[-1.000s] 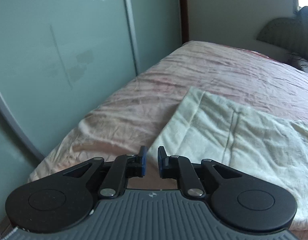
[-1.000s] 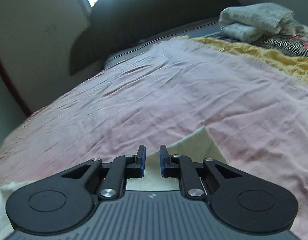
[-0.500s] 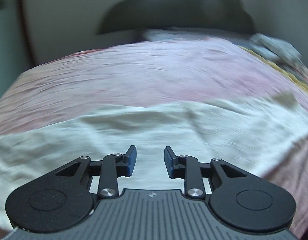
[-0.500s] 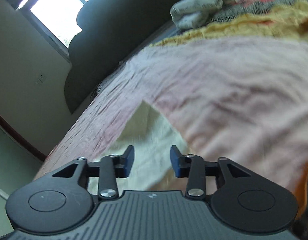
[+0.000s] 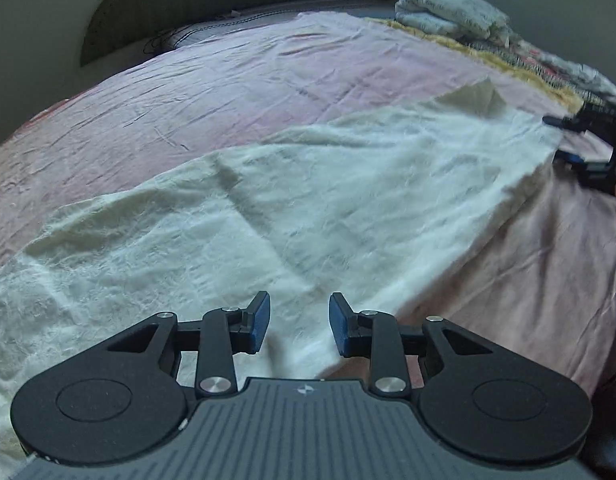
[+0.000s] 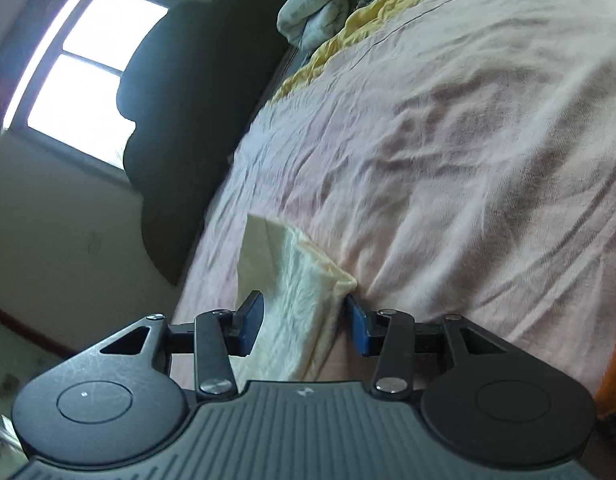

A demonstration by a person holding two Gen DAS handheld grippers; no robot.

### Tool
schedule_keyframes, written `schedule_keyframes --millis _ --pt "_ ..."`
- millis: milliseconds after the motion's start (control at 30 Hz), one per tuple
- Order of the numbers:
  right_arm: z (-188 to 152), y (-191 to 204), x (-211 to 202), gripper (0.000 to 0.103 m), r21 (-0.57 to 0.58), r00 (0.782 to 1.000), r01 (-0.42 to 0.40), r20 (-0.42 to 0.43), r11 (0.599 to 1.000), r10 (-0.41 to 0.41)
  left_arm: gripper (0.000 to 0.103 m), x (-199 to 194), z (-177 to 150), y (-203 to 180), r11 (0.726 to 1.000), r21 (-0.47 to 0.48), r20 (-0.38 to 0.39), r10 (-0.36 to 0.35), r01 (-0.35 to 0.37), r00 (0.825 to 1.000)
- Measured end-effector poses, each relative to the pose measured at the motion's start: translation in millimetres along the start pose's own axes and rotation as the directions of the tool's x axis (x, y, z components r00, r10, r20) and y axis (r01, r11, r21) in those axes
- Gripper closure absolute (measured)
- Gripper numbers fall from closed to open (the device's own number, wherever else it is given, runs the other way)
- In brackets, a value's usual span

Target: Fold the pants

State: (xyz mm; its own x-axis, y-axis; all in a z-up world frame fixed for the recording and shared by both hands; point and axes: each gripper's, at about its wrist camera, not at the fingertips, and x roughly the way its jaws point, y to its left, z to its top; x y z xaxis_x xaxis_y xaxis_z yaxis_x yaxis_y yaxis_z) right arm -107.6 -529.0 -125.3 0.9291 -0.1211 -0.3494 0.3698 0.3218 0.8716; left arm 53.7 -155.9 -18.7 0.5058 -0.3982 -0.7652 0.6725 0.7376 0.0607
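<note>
No readable writing shows anywhere; the only mark is a small pale emblem [image 5: 304,390] on the ribbed grey body of the left gripper [image 5: 299,322], too small to make out.

The left gripper's jaws stand partly apart, having just been opening, and its blue pads [image 5: 260,322] press on nothing. Beneath and ahead of the gap lies the near edge of the pants [image 5: 308,208], a cream, finely crinkled fabric spread flat in a long band across the bed. From these jaws the cloth runs away to the left and up to the right, where its far end reaches the right gripper [image 5: 557,138], seen small at the right edge of this view with 2 dark fingers parted around that end.

In the right wrist view, the right gripper [image 6: 304,322] is rolled so the bed looks tilted. Its jaws are likewise partly apart after opening within the last second, and a folded corner of the pants [image 6: 296,280] sits between them: the right-hand blue pad [image 6: 357,330] lies against the cloth's edge, while the left-hand pad [image 6: 250,322] stands clear of pinching it. The corner shows 2 layers with a soft, rounded fold.

Under everything is a pink bedsheet [image 5: 268,80], thin and heavily creased. Far beyond the jaws sit a yellow ruffled blanket [image 6: 371,12] and a pale bundled towel [image 5: 447,12], before a dark scalloped headboard [image 6: 188,120]. A bright window [image 6: 88,68] lies to the upper left of the right jaws.
</note>
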Motion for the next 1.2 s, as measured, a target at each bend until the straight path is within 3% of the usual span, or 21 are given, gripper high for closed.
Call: schedule_keyframes --millis 100,133,233,333,400,433,500,567,633,667,700,767,833,867,900,933,1000,1067,1200 --pt "-1.6 6.2 8.7 0.064 -0.035 1.0 0.021 0.011 0.999 -0.02 0.057 1.0 16.9 4.7 0.999 -0.052 0.021 -0.009 0.01 1.0" --pt "-1.8 7.2 9.8 0.081 -0.041 0.999 0.032 0.016 0.999 -0.031 0.057 1.6 22.8 6.6 0.997 -0.073 0.029 -0.021 0.023 0.999" --pt "-2.1 7.4 8.9 0.086 -0.027 0.999 0.007 0.035 1.0 -0.006 0.054 6.1 37.1 13.7 0.984 -0.158 0.058 -0.078 0.086 0.995" --pt "-13.2 48.2 8.3 0.087 -0.244 0.998 0.032 0.052 0.969 -0.02 0.049 10.9 49.2 20.2 0.942 -0.278 0.09 -0.17 0.189 0.981" --pt "-30.4 89.4 9.3 0.087 -0.454 0.998 0.041 0.052 0.89 -0.02 0.04 12.2 55.8 20.5 0.884 -0.35 0.14 -0.279 0.311 0.95" --pt "-41.9 108.7 10.7 0.087 -0.55 0.999 0.041 0.044 0.834 -0.02 0.033 14.2 59.8 19.0 0.847 -0.379 0.163 -0.335 0.372 0.928" --pt "-70.6 142.7 14.5 0.087 -0.71 1.0 0.016 0.007 0.704 -0.015 0.03 21.8 68.1 16.2 0.76 -0.436 0.207 -0.438 0.483 0.875" --pt "-101.6 163.9 16.3 0.087 -0.814 0.999 -0.015 -0.031 0.581 -0.017 0.029 31.9 74.5 14.7 0.669 -0.488 0.248 -0.511 0.561 0.823" --pt "-131.7 176.3 16.3 0.087 -0.88 0.999 -0.035 -0.05 0.473 -0.02 0.02 44.1 79.4 12.9 0.581 -0.52 0.29 -0.569 0.626 0.769" --pt "-143.0 179.2 15.0 0.087 -0.893 0.997 -0.058 -0.071 0.446 -0.012 0.017 50.8 81.7 11.5 0.554 -0.533 0.298 -0.585 0.64 0.754" --pt "-152.3 182.2 12.8 0.087 -0.896 0.995 -0.09 -0.102 0.434 -0.004 0.015 57.8 83.9 10.7 0.538 -0.549 0.299 -0.589 0.64 0.751" --pt "-168.3 184.3 12.5 0.087 -0.893 0.987 -0.152 -0.163 0.424 0.01 0.015 71.9 86.9 12.5 0.524 -0.596 0.282 -0.573 0.609 0.769" --pt "-182.1 187.2 10.9 0.087 -0.893 0.974 -0.211 -0.225 0.397 0.013 0.022 85.8 86.8 19.2 0.506 -0.648 0.264 -0.552 0.57 0.791" --pt "-188.1 189.1 9.9 0.086 -0.894 0.969 -0.231 -0.245 0.384 0.013 0.026 89.9 85.7 22.9 0.509 -0.667 0.25 -0.535 0.544 0.807" --pt "-194.3 190.5 9.5 0.086 -0.895 0.965 -0.247 -0.262 0.37 0.01 0.046 94.5 84.7 27.0 0.522 -0.679 0.229 -0.517 0.516 0.825" --pt "-198.9 191.6 9.6 0.086 -0.896 0.961 -0.26 -0.277 0.359 0.004 0.067 97.2 83.0 30.6 0.542 -0.687 0.197 -0.502 0.484 0.842" --pt "-207.3 192.7 10.8 0.086 -0.899 0.954 -0.279 -0.3 0.338 -0.01 0.092 100.7 78.4 40.1 0.584 -0.695 0.134 -0.468 0.419 0.873" --pt "-217.5 196.1 11.9 0.086 -0.893 0.945 -0.304 -0.327 0.332 -0.014 0.096 96.6 73.4 49.9 0.619 -0.684 0.108 -0.438 0.387 0.892" --pt "-244.2 213.2 16.5 0.086 -0.88 0.92 -0.376 -0.392 0.29 0.002 0.096 62.3 75.1 74.4 0.755 -0.585 0.104 -0.293 0.297 0.95"
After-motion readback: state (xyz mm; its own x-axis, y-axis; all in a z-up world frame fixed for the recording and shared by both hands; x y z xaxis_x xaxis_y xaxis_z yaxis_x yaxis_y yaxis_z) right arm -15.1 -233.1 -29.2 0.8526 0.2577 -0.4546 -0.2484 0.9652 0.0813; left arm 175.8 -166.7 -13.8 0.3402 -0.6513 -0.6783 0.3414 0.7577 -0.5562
